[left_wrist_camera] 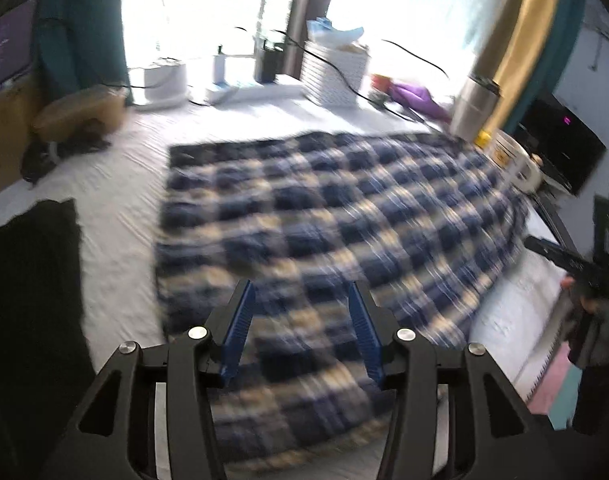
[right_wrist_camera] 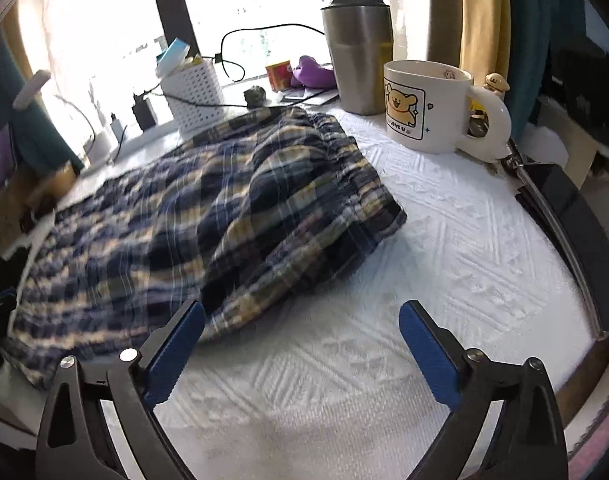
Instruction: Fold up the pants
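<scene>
Blue, navy and cream plaid pants (left_wrist_camera: 324, 216) lie spread across a white textured table cover (left_wrist_camera: 116, 200). In the left wrist view my left gripper (left_wrist_camera: 302, 292) is open and empty, hovering above the near part of the pants. In the right wrist view my right gripper (right_wrist_camera: 302, 314) is open and empty over the bare cover, its left finger just beside the near edge of the pants (right_wrist_camera: 192, 216). The gathered waistband end (right_wrist_camera: 356, 176) lies toward the mug. The right gripper also shows at the right edge of the left wrist view (left_wrist_camera: 560, 256).
A white bear mug (right_wrist_camera: 428, 108) and a steel tumbler (right_wrist_camera: 358, 52) stand at the far right of the table. A white perforated basket (right_wrist_camera: 192, 88), cables, a small orange box (right_wrist_camera: 278, 76) and a purple object (right_wrist_camera: 312, 74) line the window edge. The table's rim (right_wrist_camera: 560, 216) curves at right.
</scene>
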Demonstrator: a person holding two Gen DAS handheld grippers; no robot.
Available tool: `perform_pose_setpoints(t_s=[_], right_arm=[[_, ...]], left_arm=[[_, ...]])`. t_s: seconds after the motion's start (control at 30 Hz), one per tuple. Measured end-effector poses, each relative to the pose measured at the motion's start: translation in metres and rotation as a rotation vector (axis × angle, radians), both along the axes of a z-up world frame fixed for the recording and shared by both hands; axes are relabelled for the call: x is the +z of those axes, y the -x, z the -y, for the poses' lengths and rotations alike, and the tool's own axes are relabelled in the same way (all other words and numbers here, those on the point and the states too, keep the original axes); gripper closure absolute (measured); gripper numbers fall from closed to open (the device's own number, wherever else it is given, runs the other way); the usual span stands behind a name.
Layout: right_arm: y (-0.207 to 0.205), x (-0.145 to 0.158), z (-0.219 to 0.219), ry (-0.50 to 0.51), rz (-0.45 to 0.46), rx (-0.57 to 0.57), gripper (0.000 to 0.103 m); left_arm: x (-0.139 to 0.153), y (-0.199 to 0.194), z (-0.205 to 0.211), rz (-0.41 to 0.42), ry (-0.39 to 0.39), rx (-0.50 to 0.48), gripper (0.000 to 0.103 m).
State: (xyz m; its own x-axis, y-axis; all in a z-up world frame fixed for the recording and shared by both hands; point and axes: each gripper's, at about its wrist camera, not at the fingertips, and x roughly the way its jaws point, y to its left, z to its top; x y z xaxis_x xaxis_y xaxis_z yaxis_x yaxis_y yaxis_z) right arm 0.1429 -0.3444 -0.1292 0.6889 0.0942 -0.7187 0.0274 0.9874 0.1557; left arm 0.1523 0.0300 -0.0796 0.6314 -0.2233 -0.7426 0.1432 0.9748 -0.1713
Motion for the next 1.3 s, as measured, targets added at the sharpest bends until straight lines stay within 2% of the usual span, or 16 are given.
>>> perform_pose_setpoints(t_s=[0.27, 0.7, 1.0, 1.1, 1.2, 1.3], right_arm=[[-0.03, 0.001, -0.002, -0.034, -0.015, 0.014, 0.004], [-0.06, -0.004, 0.006, -0.071, -0.034, -0.002, 0.004], [-0.068, -0.001, 0.017, -0.209, -0.016, -0.057, 0.004], [-0.077, 0.0, 0.018, -0.242, -0.013, -0.071, 0.004], [-0.088, 0.001, 0.026, -0.315, -0.007, -0.079, 0.004], [-0.098, 0.002, 0.033, -0.393, -0.003, -0.091, 0.012]], left_arm=[[0.008, -0.017, -0.026, 0.008, -0.011, 0.111, 0.048], [-0.006, -0.041, -0.036, -0.061, -0.028, 0.168, 0.048], [-0.015, -0.051, -0.041, -0.087, -0.028, 0.163, 0.048], [-0.015, -0.052, -0.05, -0.089, -0.027, 0.187, 0.048], [-0.016, -0.051, -0.059, -0.098, -0.026, 0.217, 0.048], [-0.017, -0.05, -0.066, -0.103, -0.023, 0.24, 0.048]])
